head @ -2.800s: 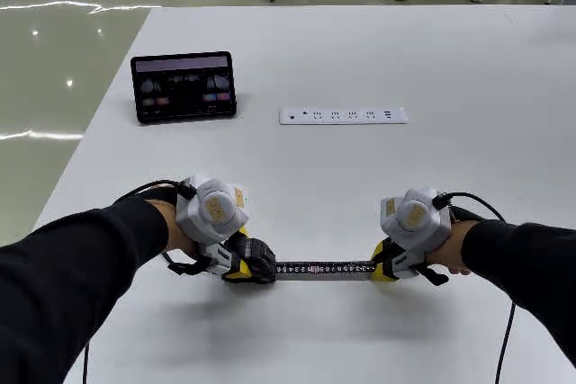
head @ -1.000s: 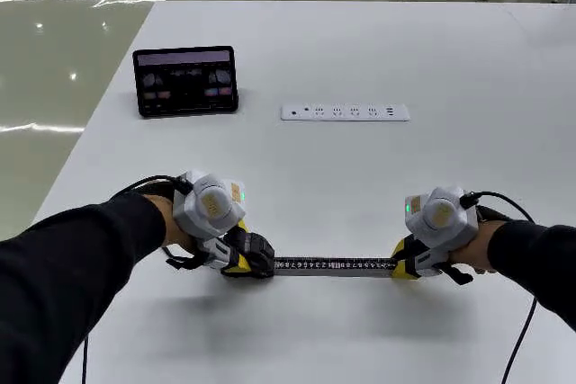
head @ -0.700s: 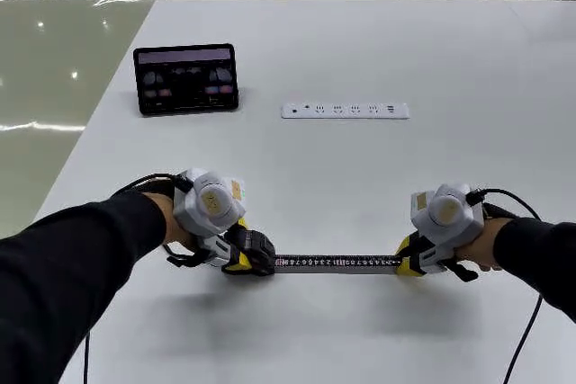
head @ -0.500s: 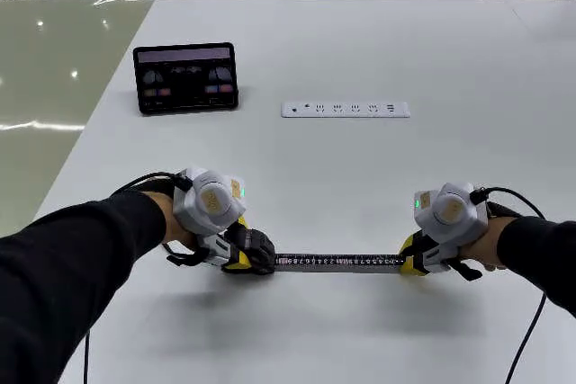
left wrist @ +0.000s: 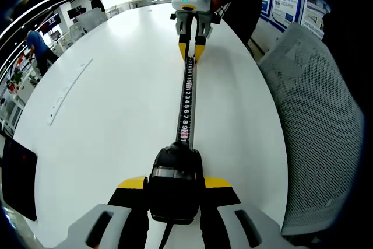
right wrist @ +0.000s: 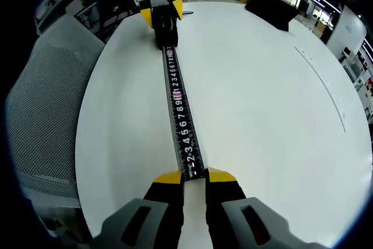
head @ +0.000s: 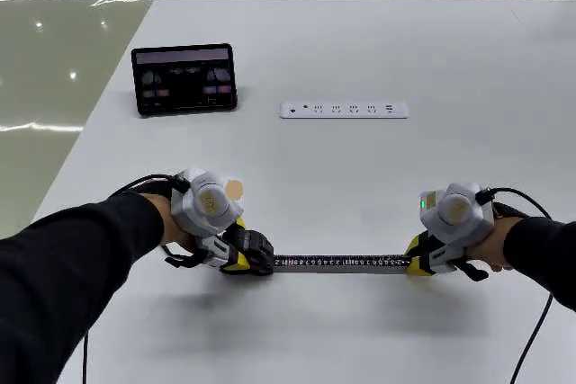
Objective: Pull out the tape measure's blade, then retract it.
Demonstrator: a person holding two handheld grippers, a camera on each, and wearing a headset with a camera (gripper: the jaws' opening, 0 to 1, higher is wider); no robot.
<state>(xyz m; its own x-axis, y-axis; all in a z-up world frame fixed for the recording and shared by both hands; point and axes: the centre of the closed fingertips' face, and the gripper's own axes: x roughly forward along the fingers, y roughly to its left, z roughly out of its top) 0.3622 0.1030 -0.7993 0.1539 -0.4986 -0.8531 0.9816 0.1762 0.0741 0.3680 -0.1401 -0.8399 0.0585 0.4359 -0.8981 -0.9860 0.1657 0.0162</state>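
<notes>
While extended, blade (head: 340,263) in right tongs (head: 415,266).

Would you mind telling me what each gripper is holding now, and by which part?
The left gripper clamps the tape measure by its black case; the right gripper pinches the blade at its end.

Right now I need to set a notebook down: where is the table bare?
Bare: the wide band between the power strip and the blade, and the table beyond the strip. Crowded: the near line, where the left gripper holds the tape measure case and the right gripper the blade's end.
</notes>
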